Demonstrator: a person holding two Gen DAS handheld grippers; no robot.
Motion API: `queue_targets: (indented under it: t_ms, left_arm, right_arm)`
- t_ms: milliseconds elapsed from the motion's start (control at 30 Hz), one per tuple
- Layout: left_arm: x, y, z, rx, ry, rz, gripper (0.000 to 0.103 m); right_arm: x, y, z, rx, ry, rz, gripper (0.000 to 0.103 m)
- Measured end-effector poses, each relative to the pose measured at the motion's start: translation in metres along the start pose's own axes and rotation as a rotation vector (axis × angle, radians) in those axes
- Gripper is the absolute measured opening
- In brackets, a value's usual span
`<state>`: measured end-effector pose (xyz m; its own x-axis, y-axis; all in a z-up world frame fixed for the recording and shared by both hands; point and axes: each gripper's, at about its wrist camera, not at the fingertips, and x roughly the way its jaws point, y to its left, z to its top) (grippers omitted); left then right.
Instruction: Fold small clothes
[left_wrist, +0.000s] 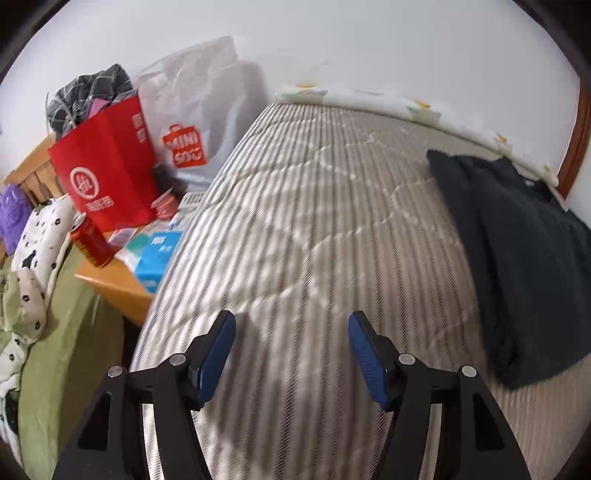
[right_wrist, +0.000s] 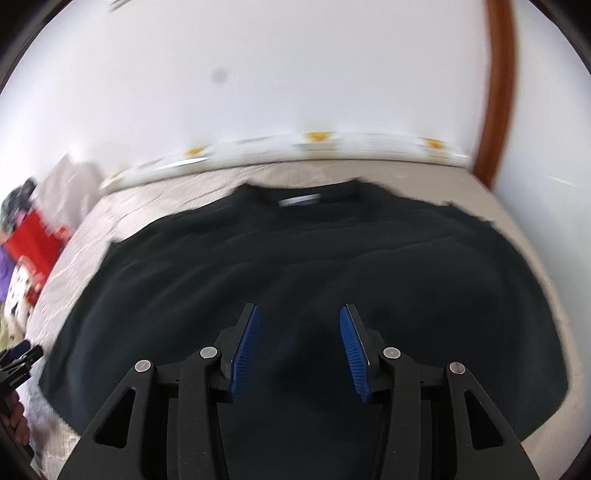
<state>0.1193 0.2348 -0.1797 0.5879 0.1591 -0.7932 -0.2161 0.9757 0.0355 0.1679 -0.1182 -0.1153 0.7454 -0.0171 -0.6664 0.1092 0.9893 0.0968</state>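
Two grippers, both empty: left gripper (left_wrist: 291, 350) with jaws parted over bare mattress (left_wrist: 295, 206), right gripper (right_wrist: 299, 350) with jaws parted above the dark top (right_wrist: 295, 258). Top spread flat near the wall, collar away, likely laid out for folding. Beside the bed, red bag (left_wrist: 107, 166) stuffed with checked cloth (left_wrist: 92, 92).

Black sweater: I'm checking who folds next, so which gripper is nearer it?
Right. The right gripper hangs over the black sweater; the left gripper is over bare mattress beside it.
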Motion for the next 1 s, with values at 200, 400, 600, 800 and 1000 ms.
queue_targets:
  t_ms: [200, 400, 600, 800, 1000]
  left_arm:
    - [-0.009, 0.012, -0.013, -0.006, -0.018, -0.001, 0.068]
    - [-0.008, 0.012, -0.014, -0.012, -0.015, 0.010, 0.073]
    - [-0.003, 0.017, -0.013, -0.033, -0.001, -0.009, 0.081]
    - [0.008, 0.023, -0.002, -0.008, 0.009, -0.013, 0.089]
    - [0.010, 0.024, -0.002, -0.010, 0.015, -0.016, 0.094]
  right_arm:
    - [0.009, 0.082, -0.036, -0.095, 0.032, 0.064, 0.046]
    - [-0.012, 0.105, -0.073, -0.142, 0.003, -0.011, 0.046]
    - [-0.035, 0.123, -0.086, -0.173, 0.005, 0.018, 0.047]
    - [-0.040, 0.157, -0.101, -0.242, 0.014, 0.062, 0.049]
    - [-0.051, 0.189, -0.114, -0.331, -0.002, 0.081, 0.052]
